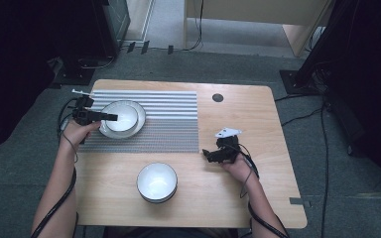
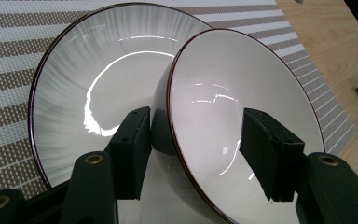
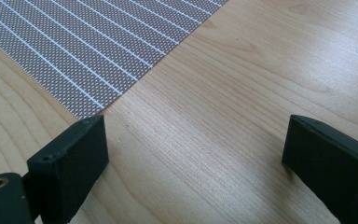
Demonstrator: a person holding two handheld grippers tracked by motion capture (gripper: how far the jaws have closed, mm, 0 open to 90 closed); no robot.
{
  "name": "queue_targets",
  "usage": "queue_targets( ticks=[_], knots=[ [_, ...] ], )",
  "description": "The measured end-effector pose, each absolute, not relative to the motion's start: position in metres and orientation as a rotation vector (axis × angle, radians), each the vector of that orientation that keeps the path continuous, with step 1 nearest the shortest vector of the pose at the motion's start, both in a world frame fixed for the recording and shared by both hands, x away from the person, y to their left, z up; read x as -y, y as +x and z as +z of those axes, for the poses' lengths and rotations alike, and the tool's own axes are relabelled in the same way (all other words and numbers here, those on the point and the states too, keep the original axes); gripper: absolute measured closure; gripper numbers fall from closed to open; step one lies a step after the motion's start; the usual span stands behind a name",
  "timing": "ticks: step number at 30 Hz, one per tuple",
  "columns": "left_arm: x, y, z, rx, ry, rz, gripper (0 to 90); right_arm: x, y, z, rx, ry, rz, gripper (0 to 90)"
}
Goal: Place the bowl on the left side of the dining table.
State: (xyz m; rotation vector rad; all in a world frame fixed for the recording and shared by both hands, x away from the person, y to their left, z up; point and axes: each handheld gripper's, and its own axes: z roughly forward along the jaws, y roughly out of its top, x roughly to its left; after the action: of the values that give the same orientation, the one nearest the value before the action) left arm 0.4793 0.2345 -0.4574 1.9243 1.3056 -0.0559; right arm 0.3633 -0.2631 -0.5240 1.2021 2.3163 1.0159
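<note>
High view: bowl [image 1: 122, 118] is seen on plate [image 1: 140, 120], both on the striped mat [image 1: 171, 121]; left gripper [image 1: 110, 117] sits at the bowl's rim.
Left gripper view: jaws are parted astride the bowl rim [image 2: 175, 121], pads not pressing.
Right gripper view: right gripper [image 3: 193, 154] is held wide open, empty, beside the mat [image 3: 98, 42]

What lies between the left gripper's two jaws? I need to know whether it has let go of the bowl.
The bowl's rim, with the pads apart from it, in the left gripper view.
</note>
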Motion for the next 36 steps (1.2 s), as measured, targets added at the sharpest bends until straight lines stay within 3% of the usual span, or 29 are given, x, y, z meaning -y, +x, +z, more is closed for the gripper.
queue_targets(
  ticks=[36],
  knots=[
    [-0.235,0.434,-0.441,-1.307,1.966,-0.053,38.3,0.264,0.364,-0.524,-2.324,1.193,1.019,6.2]
  ],
)
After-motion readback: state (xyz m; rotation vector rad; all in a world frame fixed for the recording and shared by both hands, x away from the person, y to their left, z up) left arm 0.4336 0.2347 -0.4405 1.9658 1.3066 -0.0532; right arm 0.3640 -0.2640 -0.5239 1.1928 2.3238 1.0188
